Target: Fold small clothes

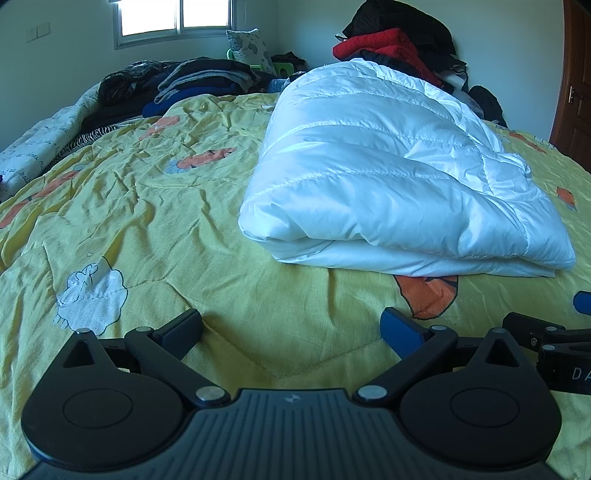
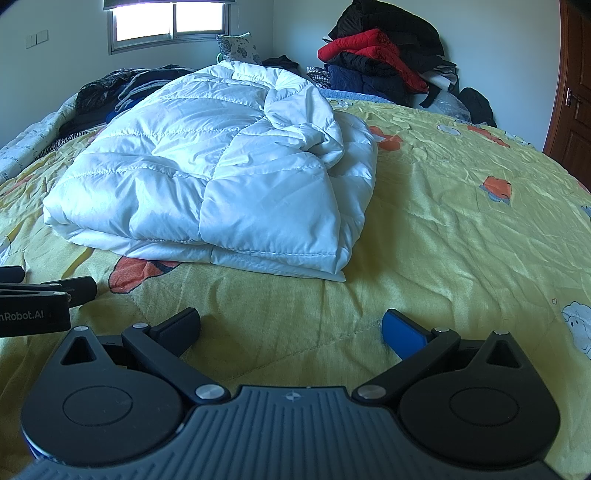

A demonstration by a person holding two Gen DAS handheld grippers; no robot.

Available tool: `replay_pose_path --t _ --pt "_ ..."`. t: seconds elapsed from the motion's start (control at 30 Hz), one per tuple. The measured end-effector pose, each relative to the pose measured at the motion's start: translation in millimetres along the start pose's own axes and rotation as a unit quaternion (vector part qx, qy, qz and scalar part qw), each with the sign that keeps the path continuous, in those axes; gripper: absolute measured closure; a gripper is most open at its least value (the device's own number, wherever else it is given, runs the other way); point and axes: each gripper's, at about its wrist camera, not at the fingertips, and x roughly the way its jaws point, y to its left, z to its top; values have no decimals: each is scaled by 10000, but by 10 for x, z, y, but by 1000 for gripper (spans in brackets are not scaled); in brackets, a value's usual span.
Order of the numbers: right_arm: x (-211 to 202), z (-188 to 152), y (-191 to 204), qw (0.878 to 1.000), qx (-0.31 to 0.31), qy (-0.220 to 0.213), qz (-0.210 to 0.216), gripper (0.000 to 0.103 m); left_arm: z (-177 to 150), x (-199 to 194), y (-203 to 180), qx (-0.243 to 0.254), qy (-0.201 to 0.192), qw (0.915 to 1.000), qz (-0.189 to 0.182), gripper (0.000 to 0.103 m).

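In the left wrist view, the left gripper point(image 1: 291, 332) sits low over the yellow bedspread point(image 1: 147, 221), its jaws spread wide with nothing between them. The white jacket point(image 1: 388, 177), quilted and folded into a thick bundle, lies on the bedspread ahead and to the right, apart from the fingers. Part of the right gripper point(image 1: 546, 343) shows at the right edge, just beside the left one. Dark clothes point(image 1: 192, 81) are heaped at the far left of the bed, and a pile with a red garment point(image 1: 376, 46) rises behind the jacket against the wall. A window point(image 1: 177, 18) is at the back, a wooden door point(image 1: 572, 92) at the far right. In the right wrist view, the right gripper point(image 2: 291, 332) likewise rests close above the bedspread point(image 2: 461, 221) with jaws wide apart and empty. The jacket point(image 2: 221, 173) lies ahead and to the left, its upper layer crumpled towards the right. The left gripper point(image 2: 48, 295) shows at the left edge.
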Motion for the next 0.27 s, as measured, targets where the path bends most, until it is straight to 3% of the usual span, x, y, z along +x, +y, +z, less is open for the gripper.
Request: replay_pose_path --t 0.27 --pt "0 1 0 10000 0 -1 0 0 -14 -10 2 -46 -34 10000 16 0"
